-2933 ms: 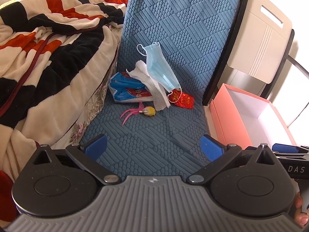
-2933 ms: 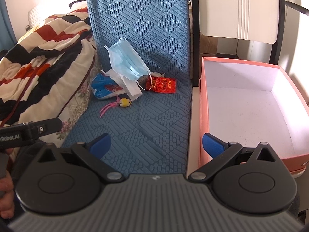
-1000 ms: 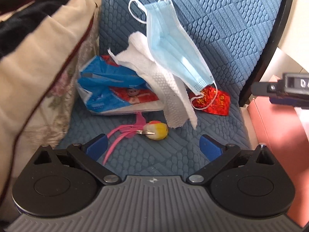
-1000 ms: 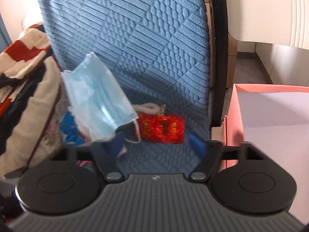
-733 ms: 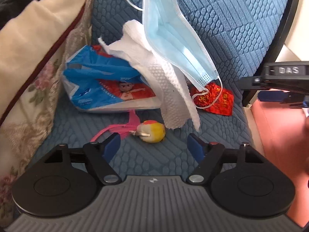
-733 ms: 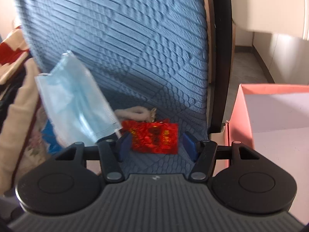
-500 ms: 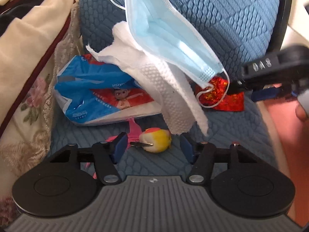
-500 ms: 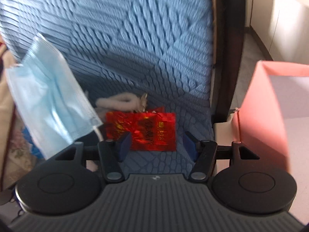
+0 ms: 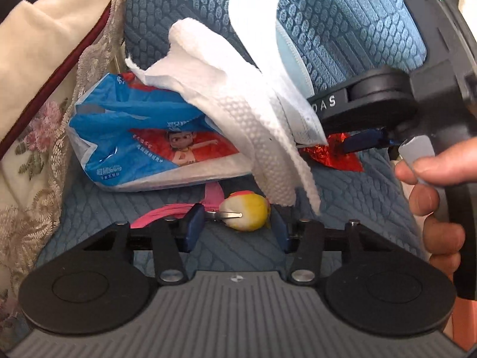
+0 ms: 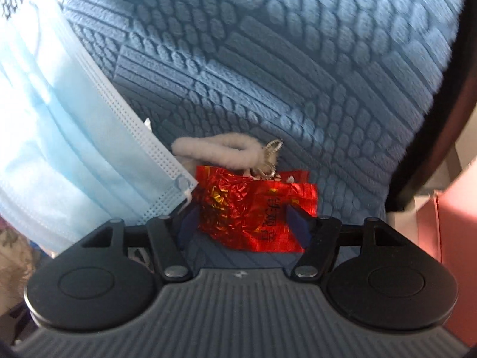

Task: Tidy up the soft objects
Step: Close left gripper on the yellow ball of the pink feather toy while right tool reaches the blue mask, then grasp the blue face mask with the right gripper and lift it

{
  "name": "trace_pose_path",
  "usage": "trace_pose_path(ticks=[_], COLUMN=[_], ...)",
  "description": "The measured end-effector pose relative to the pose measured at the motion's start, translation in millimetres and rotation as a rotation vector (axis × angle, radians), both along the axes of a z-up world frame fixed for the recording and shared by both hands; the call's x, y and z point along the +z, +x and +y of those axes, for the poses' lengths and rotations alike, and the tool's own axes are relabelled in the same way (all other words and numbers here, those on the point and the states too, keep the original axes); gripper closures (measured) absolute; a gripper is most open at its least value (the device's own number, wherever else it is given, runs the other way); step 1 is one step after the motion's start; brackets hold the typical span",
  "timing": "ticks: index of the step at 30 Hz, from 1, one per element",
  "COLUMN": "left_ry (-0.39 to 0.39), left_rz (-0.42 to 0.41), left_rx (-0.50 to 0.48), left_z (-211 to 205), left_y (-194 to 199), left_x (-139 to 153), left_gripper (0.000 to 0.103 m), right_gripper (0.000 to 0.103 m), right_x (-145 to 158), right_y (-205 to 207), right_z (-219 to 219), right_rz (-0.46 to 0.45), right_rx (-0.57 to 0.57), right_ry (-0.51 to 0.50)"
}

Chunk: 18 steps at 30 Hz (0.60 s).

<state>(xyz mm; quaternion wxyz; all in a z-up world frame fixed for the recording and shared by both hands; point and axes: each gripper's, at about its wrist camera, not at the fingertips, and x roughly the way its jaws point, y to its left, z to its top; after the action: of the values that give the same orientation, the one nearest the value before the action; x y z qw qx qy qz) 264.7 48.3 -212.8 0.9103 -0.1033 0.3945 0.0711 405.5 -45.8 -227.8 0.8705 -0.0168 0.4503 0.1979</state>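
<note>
The left tongs (image 9: 235,226) are closing around the small yellow plush toy (image 9: 246,211) on the blue quilted seat cushion (image 9: 357,197); the right tongs (image 10: 243,226), opening, straddle the red foil packet (image 10: 253,211), ready for pickup.

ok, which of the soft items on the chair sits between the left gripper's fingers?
The small yellow toy with pink streamers: it alone lies between the closing left gripper fingers. The tissue pack and white paper towel lie beyond.

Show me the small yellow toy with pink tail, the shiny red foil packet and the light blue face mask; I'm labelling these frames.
small yellow toy with pink tail (image 9: 246,213): left wrist view, its rounded yellow body.
shiny red foil packet (image 10: 253,211): right wrist view, middle of the crinkled foil.
light blue face mask (image 10: 65,161): right wrist view, its pleated front.
</note>
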Motion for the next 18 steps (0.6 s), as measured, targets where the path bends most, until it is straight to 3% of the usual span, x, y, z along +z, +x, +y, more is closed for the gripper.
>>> trace_pose_path(ticks=[3, 9, 18], left_ry=[-0.032, -0.125, -0.211], left_rz=[0.000, -0.006, -0.028], left_rx=[0.007, 0.040, 0.077], left_z=[5.5, 16.0, 27.5], left_y=[-1.7, -15.0, -33.7], left_x=[1.0, 5.3, 18.7], left_gripper=[0.049, 0.050, 0.050], right_gripper=[0.041, 0.065, 0.069], right_x=[-0.9, 7.0, 32.2], right_y=[0.6, -7.7, -28.9], right_z=[1.0, -8.1, -18.1], right_rz=[-0.002, 0.000, -0.012], right_rx=[0.015, 0.026, 0.015], right_ry=[0.007, 0.013, -0.019])
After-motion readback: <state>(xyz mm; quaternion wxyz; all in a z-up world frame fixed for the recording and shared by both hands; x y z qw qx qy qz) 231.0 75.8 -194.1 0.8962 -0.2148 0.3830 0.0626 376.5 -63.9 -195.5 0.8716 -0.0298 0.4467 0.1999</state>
